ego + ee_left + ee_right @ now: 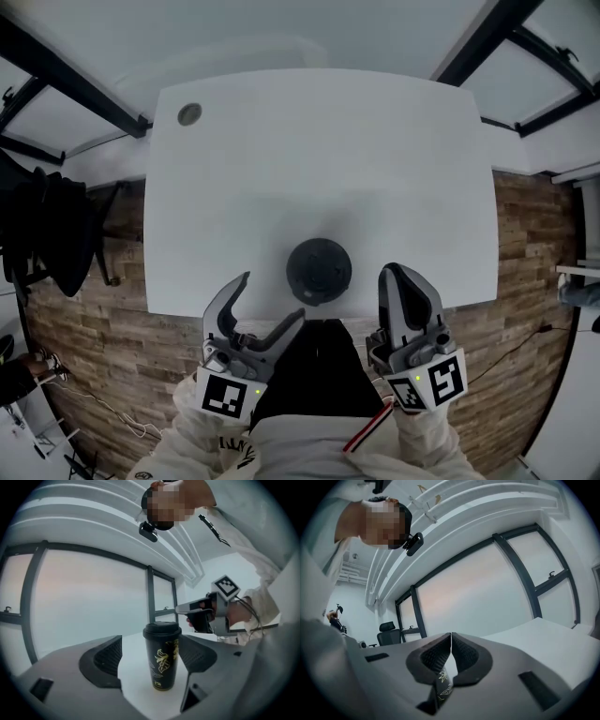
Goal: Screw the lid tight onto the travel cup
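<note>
In the right gripper view, the closed jaws hide most of the travel cup.

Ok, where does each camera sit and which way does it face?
Head view: on the person's head, facing steeply down at the table and travel cup; left tool, right tool and sleeves show.
Left gripper view: on the left tool, facing along its open jaws at the cup; the person's torso shows.
Right gripper view: on the right tool, facing along its shut jaws; the person's shoulder shows.
Shared: all three see the cup.

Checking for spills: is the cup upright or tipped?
Upright: the cup stands on its base on the table, lid on top.
</note>
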A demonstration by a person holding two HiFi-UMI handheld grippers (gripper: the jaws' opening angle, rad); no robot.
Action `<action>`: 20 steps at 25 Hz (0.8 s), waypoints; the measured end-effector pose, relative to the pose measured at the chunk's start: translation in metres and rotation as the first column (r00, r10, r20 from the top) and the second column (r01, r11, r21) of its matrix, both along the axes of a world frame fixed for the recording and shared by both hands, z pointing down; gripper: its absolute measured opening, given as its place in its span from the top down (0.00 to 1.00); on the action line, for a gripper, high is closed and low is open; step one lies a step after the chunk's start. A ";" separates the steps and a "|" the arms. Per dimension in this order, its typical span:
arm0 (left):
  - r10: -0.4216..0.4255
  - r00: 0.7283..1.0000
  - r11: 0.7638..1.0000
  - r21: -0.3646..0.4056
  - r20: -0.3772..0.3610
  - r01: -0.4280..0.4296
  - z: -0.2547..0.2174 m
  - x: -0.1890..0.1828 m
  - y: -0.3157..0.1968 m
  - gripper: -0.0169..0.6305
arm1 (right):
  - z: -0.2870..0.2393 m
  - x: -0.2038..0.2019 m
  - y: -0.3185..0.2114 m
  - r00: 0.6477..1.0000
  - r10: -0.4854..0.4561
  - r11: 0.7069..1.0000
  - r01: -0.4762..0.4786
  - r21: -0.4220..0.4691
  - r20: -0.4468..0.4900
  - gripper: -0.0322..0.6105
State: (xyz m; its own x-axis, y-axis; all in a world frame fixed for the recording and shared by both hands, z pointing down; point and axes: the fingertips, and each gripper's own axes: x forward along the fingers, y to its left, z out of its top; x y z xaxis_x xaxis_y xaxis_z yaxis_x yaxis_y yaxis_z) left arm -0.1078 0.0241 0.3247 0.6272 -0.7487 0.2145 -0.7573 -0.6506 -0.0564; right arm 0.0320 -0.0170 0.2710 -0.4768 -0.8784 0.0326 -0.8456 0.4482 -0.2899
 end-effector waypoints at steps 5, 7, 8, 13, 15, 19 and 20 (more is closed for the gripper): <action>0.131 0.991 0.991 -0.015 0.009 -0.131 0.045 0.025 -0.002 0.35 | 0.011 0.000 -0.005 0.998 -0.032 0.999 0.033 -0.003 0.052 0.91; 0.185 0.983 0.983 -0.007 0.020 -0.185 0.056 0.039 -0.005 0.34 | 0.015 0.000 -0.005 0.997 -0.044 0.999 0.045 -0.007 0.060 0.91; 0.199 0.980 0.980 -0.001 0.015 -0.199 0.059 0.044 -0.008 0.34 | 0.016 0.000 -0.006 0.997 -0.050 0.999 0.050 -0.006 0.066 0.91; 0.203 0.979 0.979 -0.001 -0.025 -0.203 0.071 0.051 -0.024 0.34 | 0.015 -0.008 -0.006 0.979 -0.134 0.991 0.135 0.002 0.154 0.71; 0.210 0.977 0.978 0.004 -0.033 -0.210 0.070 0.053 -0.027 0.34 | 0.014 -0.017 -0.006 0.971 -0.200 0.980 0.199 0.022 0.134 0.58; 0.242 0.968 0.970 -0.007 -0.071 -0.243 0.071 0.055 -0.030 0.34 | 0.012 -0.041 -0.001 0.922 -0.383 0.923 0.379 0.065 0.055 0.33; 0.254 0.964 0.967 -0.011 -0.081 -0.255 0.071 0.055 -0.030 0.34 | 0.013 -0.047 0.000 0.903 -0.428 0.903 0.425 0.068 0.033 0.30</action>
